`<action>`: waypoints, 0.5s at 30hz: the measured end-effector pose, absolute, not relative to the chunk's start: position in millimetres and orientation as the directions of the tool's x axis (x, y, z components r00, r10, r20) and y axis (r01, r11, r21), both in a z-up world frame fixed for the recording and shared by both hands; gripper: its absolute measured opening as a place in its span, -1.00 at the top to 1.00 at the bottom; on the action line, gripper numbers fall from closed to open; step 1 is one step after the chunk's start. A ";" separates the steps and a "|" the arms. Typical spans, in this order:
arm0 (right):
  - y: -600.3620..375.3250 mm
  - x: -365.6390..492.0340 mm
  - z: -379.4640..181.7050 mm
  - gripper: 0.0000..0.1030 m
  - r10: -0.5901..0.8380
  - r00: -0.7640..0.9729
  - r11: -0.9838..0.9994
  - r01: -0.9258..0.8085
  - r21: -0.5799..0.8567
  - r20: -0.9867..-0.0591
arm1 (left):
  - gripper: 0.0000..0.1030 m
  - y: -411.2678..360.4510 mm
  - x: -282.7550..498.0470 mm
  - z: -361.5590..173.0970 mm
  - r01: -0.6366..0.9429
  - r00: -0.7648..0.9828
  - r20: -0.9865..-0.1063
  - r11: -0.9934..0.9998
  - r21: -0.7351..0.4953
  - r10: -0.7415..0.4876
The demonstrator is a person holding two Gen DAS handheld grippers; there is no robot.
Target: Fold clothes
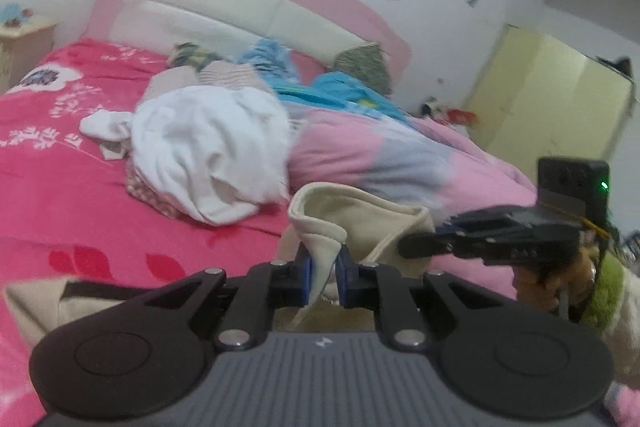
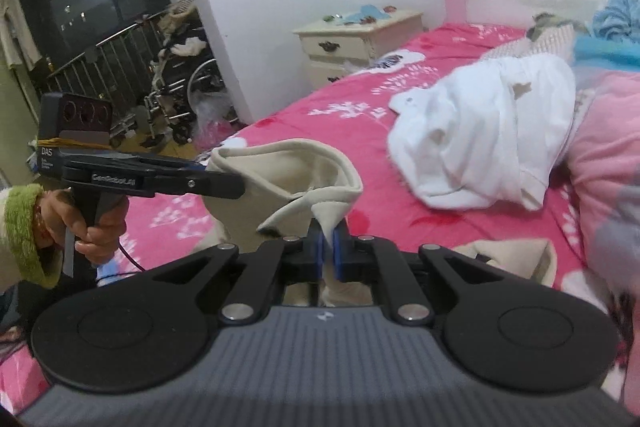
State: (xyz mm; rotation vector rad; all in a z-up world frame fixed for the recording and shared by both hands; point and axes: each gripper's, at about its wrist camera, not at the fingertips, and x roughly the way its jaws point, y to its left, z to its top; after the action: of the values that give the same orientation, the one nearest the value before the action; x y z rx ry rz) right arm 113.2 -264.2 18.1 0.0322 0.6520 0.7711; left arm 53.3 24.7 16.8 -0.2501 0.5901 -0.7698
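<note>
Since both the left gripper (image 1: pixel 323 277) and right gripper (image 2: pixel 328 251) pinch only thin edges of the beige garment (image 1: pixel 360 215) at centre frame, it could slip free onto the bed (image 1: pixel 80 155).

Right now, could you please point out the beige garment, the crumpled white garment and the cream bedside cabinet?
beige garment (image 1: pixel 360 211): left wrist view, raised fold.
crumpled white garment (image 2: pixel 480 139): right wrist view, middle.
cream bedside cabinet (image 2: pixel 344 45): right wrist view, top drawer front.

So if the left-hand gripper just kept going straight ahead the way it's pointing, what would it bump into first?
Probably the white garment pile on the pink bedspread. The left gripper is shut on the beige garment, which it would carry along, and the white heap lies just beyond; depth is hard to judge through this lens.
</note>
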 end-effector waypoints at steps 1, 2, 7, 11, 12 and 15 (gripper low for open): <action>-264.7 99.1 19.7 0.93 0.657 0.534 0.726 -0.637 0.258 -0.532 | 0.74 23.8 38.5 18.3 0.592 0.568 -0.403 0.696 -0.406 -0.718; -264.8 86.0 21.1 0.93 0.660 0.533 0.725 -0.638 0.260 -0.529 | 0.74 22.8 23.5 18.6 0.602 0.569 -0.397 0.693 -0.396 -0.720; -267.3 25.5 19.8 0.93 0.649 0.528 0.729 -0.636 0.252 -0.548 | 0.74 20.9 -39.3 4.1 0.615 0.562 -0.402 0.690 -0.383 -0.723; -270.1 -13.3 7.5 0.93 0.629 0.506 0.737 -0.631 0.244 -0.590 | 0.74 21.4 -78.4 -12.0 0.623 0.542 -0.413 0.680 -0.387 -0.732; -270.7 -22.5 3.3 0.93 0.626 0.497 0.736 -0.631 0.245 -0.601 | 0.74 21.4 -87.8 -16.4 0.630 0.533 -0.416 0.674 -0.386 -0.737; -272.0 -49.7 -8.0 0.93 0.619 0.479 0.734 -0.635 0.240 -0.623 | 0.74 21.8 -110.7 -28.9 0.634 0.523 -0.426 0.671 -0.384 -0.738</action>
State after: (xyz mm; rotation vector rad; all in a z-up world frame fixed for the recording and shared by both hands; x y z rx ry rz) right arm -49.7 -272.0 -8.0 -0.0247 0.7499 0.7654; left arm -110.7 21.8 -28.9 -0.1896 0.6003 -0.8278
